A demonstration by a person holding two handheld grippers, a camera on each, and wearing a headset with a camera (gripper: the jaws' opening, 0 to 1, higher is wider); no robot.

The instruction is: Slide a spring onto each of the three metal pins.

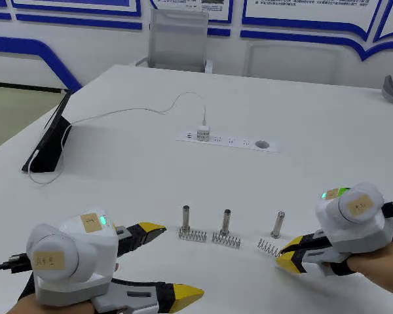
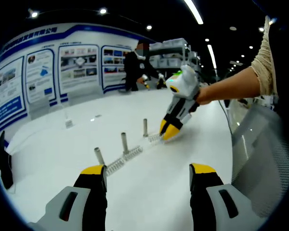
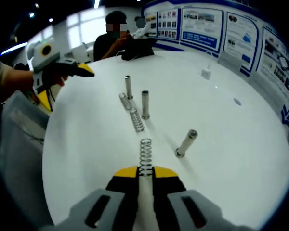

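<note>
A: Status?
B: Right gripper (image 3: pixel 145 174) clamped on end of nearest spring (image 3: pixel 145 153), flat on table (image 3: pixel 231 144) beside its pin (image 3: pixel 185 143). Left gripper (image 2: pixel 148 169) open, idle.
A: Next?
B: Likely lift it, line bore over pin tip, slide down.

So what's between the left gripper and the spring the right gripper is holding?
Head view: a loose spring by the left pin and a second spring by the middle pin, both flat on the table.

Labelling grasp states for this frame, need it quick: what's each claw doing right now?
Left claw: open, holding nothing.
Right claw: shut on one end of a spring.
</note>
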